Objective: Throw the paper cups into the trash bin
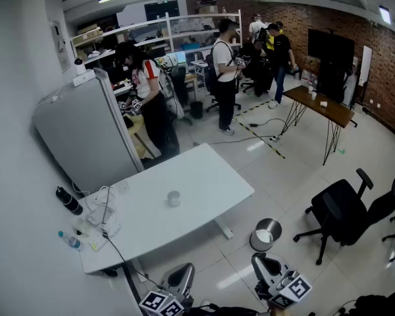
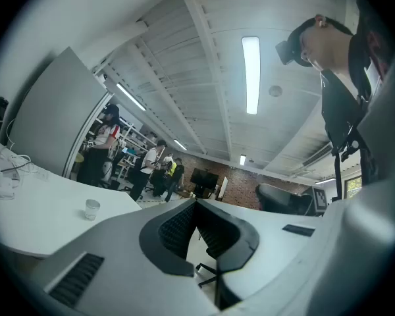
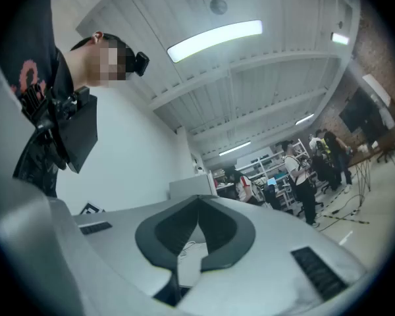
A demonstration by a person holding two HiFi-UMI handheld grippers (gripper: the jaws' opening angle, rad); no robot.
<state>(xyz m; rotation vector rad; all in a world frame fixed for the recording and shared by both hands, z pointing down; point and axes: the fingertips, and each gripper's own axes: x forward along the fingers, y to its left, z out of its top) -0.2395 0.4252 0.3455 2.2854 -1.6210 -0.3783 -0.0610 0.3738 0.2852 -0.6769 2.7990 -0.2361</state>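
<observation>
One paper cup stands upright near the middle of the white table. A round trash bin with a light inside sits on the floor off the table's right corner. Both grippers hang low at the bottom of the head view, away from the cup. My left gripper is below the table's near edge, and my right gripper is just below the bin. Each has its jaws closed together with nothing between them. In the left gripper view the cup shows small at far left, beyond the left gripper. The right gripper points upward toward the ceiling.
A black bottle, a water bottle and cables with a white box lie at the table's left end. A grey partition stands behind it. A black office chair stands right of the bin. Several people stand at the back.
</observation>
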